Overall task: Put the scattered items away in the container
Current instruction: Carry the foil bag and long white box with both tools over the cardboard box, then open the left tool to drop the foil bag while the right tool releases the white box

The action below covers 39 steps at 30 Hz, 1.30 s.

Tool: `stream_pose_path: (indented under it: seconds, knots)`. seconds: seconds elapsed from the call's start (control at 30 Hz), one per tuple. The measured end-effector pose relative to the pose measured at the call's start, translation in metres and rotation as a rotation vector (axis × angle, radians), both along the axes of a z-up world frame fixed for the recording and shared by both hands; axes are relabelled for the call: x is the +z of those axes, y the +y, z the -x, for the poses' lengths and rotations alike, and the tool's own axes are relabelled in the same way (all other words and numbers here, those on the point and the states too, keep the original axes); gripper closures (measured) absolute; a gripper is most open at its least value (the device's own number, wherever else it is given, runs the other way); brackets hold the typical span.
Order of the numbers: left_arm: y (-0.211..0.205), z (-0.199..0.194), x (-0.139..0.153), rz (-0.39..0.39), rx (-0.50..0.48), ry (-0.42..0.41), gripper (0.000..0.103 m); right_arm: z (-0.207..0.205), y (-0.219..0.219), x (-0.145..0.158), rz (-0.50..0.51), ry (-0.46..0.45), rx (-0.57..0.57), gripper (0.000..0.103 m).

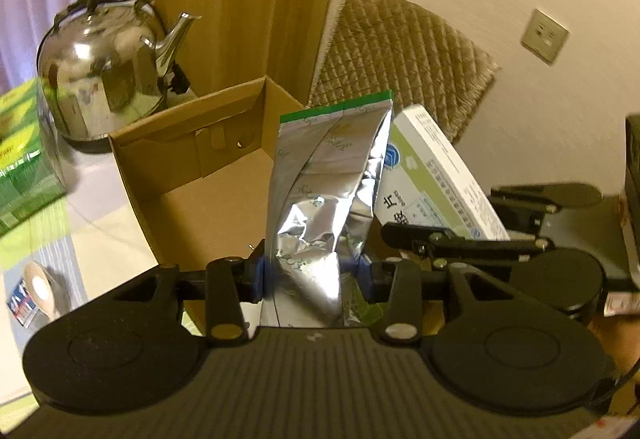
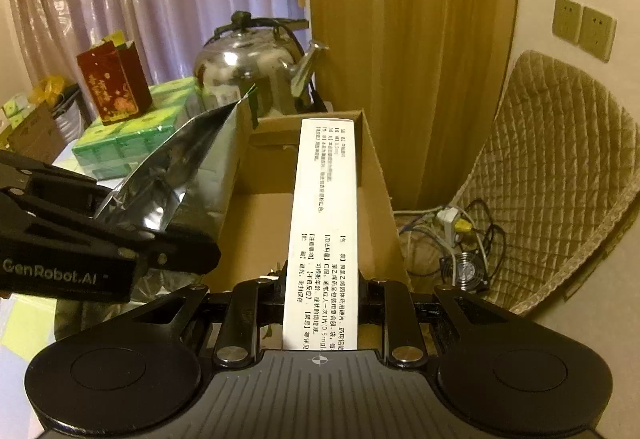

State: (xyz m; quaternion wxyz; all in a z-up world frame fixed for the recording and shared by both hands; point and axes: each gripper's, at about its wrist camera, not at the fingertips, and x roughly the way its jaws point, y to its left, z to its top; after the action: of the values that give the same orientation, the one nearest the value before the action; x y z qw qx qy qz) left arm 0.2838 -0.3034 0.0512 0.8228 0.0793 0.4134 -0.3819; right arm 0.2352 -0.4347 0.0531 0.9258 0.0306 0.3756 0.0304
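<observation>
Nearest my left camera, the left gripper [image 1: 311,275] is clenching a silver foil pouch [image 1: 328,183] by its lower part, its blue-padded jaws pressing in from both sides. I am holding the pouch upright, its green-edged top pointing away from me, over the near edge of the open cardboard box [image 1: 192,167]. Just to the right of the pouch, the white and green medicine box [image 1: 432,179] is tilting up, with the right gripper [image 1: 460,239] showing as black linkage beneath it.

Through my right camera, the right gripper [image 2: 322,291] is grasping that medicine box [image 2: 324,223] across its narrow sides, its long printed face stretching away from me over the cardboard box [image 2: 376,175], whose brown floor is showing below. The left gripper [image 2: 120,239] is crossing in from the left with the foil pouch [image 2: 172,175] slanting toward the box's left wall; I cannot tell whether the pouch is touching that wall.

Beyond the box's far wall, a steel kettle [image 1: 104,67] is standing on the desk [image 1: 100,215]. Stacked green packs [image 2: 132,135] are lying left of the kettle, with a red gift bag [image 2: 114,83] standing on them. A quilted cushion [image 2: 560,175] is leaning against the wall on the right, with tangled cables [image 2: 460,235] on the floor near it.
</observation>
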Motion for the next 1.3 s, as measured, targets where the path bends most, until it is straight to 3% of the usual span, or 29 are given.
stream_pose_path:
  seconds: [0.5,0.73,1.3]
  knots:
    - [-0.018,-0.022,-0.023,0.038,0.067,0.069,0.066,-0.015,-0.007,-0.03,-0.014,0.053,-0.013,0.082]
    - [-0.019,-0.022,-0.033,-0.005,0.085,0.068,0.066,-0.018,-0.01,-0.034,-0.022,0.064,-0.013,0.082]
    - [0.002,-0.005,-0.022,-0.03,0.085,-0.017,0.069,-0.022,0.001,-0.042,-0.009,0.069,0.013,0.082]
